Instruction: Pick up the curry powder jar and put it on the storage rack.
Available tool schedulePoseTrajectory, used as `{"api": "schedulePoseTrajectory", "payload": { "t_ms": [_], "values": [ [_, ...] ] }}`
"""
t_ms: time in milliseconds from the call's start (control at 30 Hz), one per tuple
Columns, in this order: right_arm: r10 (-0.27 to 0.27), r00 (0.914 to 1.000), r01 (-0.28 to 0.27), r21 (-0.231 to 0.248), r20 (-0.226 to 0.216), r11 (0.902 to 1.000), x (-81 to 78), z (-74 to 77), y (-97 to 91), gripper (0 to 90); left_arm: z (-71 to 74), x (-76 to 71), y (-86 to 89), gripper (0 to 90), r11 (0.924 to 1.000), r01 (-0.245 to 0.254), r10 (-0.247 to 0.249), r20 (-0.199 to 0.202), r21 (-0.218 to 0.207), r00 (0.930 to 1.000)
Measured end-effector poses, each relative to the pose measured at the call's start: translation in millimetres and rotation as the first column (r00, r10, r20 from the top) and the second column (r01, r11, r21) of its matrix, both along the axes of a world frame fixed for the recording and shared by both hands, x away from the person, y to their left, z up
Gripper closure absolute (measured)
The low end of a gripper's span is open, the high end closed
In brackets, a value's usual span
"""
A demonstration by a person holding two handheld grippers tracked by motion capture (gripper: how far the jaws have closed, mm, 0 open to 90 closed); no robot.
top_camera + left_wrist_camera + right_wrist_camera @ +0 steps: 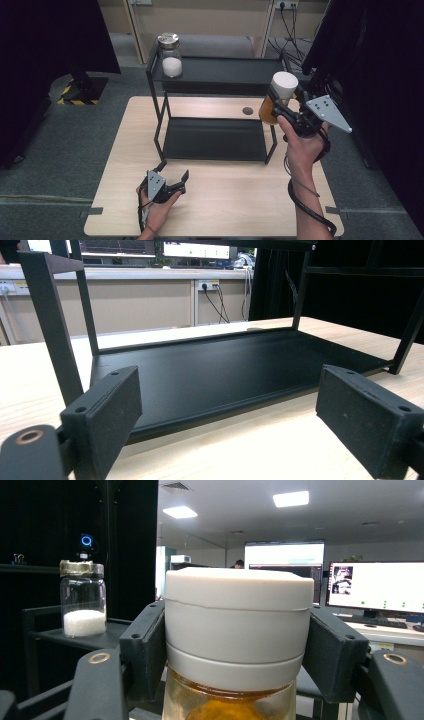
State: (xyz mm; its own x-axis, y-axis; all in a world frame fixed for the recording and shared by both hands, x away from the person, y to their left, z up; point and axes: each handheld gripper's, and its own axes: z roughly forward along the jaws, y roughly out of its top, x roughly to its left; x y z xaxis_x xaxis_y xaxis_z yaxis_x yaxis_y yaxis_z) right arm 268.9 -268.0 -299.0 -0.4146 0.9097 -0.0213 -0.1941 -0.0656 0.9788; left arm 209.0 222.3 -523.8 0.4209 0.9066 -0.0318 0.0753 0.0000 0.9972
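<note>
At the rack's right end, right gripper clamped on an amber jar just under its white lid, jar upright in the air beside the top shelf, left gripper jaws apart, low over the table, salt jar on the shelf's left end.

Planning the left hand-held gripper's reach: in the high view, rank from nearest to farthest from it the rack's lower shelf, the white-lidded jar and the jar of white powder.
From the left hand-held gripper:
1. Lower shelf, just ahead.
2. White-lidded jar, held up right.
3. Powder jar, top shelf's far-left corner.
</note>
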Motion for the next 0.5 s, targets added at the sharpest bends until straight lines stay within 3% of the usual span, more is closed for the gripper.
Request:
{"api": "schedulePoseTrajectory", "payload": {
  "t_ms": [500],
  "values": [
    [-0.005,0.9999,0.005,0.009,0.010,0.9999,5.8,13.0,2.0,34.1,0.1,0.1,-0.1,10.6,1.0000,0.001,-0.001,0.000,0.002,1.0000]
  ]
}}
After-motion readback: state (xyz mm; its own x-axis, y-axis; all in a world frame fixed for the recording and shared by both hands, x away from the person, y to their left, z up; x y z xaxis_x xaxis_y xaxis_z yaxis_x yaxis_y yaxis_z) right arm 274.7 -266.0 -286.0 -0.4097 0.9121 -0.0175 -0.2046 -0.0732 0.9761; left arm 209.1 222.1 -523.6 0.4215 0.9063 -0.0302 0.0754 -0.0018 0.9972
